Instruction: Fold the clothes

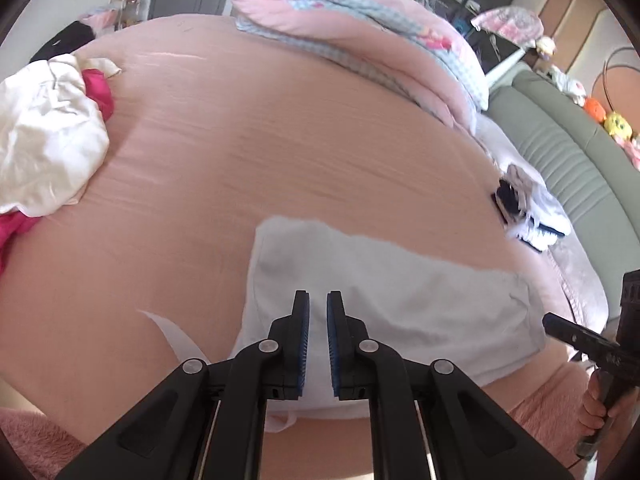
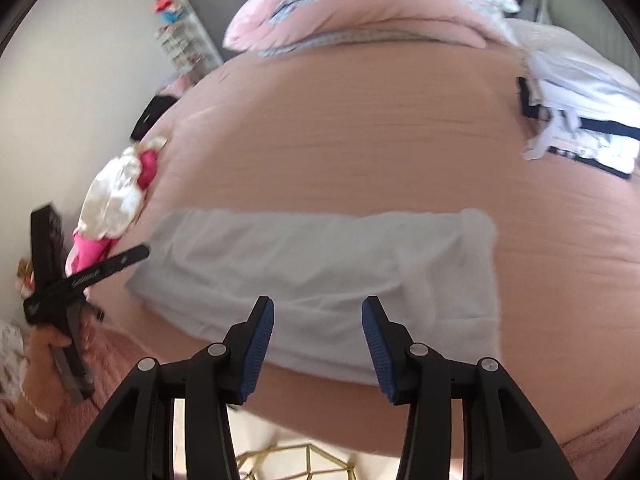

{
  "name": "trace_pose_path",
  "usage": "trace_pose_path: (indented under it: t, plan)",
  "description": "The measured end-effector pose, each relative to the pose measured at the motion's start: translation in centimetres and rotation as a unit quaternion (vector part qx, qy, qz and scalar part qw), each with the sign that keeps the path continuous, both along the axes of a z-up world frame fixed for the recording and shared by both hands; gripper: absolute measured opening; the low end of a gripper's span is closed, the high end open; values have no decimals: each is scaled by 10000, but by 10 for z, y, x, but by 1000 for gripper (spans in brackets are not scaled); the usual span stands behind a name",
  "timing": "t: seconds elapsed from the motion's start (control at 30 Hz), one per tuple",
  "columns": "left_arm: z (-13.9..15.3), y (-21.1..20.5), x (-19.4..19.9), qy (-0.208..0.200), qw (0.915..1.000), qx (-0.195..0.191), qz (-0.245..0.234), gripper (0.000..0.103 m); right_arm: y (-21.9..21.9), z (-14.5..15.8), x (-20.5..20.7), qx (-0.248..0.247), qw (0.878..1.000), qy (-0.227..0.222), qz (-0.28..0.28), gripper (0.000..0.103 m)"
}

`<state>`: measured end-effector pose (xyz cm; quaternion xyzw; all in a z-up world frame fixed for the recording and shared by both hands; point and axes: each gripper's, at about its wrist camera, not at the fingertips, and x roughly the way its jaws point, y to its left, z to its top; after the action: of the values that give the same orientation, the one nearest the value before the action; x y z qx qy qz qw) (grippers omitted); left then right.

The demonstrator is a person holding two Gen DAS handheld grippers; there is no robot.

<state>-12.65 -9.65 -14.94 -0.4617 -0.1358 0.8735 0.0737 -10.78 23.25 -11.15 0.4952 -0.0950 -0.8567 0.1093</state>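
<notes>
Right wrist view, white garment (image 2: 320, 264) folded flat — right claw (image 2: 318, 320) open, empty; left claw (image 1: 318, 312) nearly closed, empty

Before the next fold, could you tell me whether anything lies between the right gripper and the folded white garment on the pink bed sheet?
Nothing visible does. The right gripper hangs open directly over the folded white garment, with nothing between its fingers.
</notes>
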Motion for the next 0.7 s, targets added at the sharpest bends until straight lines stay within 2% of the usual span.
trace_pose_path:
  t: [0.03, 0.1, 0.17, 0.23, 0.3, 0.37, 0.47, 0.53, 0.6, 0.67, 0.7]
  plan:
    - [-8, 0, -3, -193, 9996, -225, -16, 7, 9, -5, -5, 98, 9996, -110, -242, 46]
    - [-23, -3, -8, -482, 9982, -364, -2, 7, 25, -16, -13, 282, 9972, -366, -585, 45]
    - [-18, -7, -7, -441, 9987, -241, 91, 7, 30, -26, -9, 278, 9971, -484, -524, 45]
    - [-12, -4, -5, -336, 9987, -374, 81, 7, 32, -26, -1, 224, 9976, -441, -484, 45]
    - [-12, 1, -2, -369, 9983, -450, 25, 7, 45, -18, 9, -141, 9960, -286, -834, 45]
    - [-11, -3, 5, -444, 9985, -329, -13, 8, 59, -10, 16, -546, 9904, -146, -1262, 45]
    - [-9, -8, 10, -412, 9991, -31, -57, 16, 68, -13, 12, -892, 9811, -173, -1706, 55]
    - [-10, -11, 12, -392, 9991, 132, -86, 26, 68, -23, 10, -618, 9810, -389, -1795, 55]
    - [-10, -11, 13, -373, 9990, 202, -104, 29, 67, -35, 9, -363, 9805, -609, -1834, 55]
    - [-10, -12, 17, -358, 9991, 173, -154, 32, 68, -50, 11, -914, 9758, -760, -1837, 55]
    - [-10, -11, 18, -354, 9991, 144, -194, 35, 66, -56, 11, -1127, 9735, -782, -1828, 62]
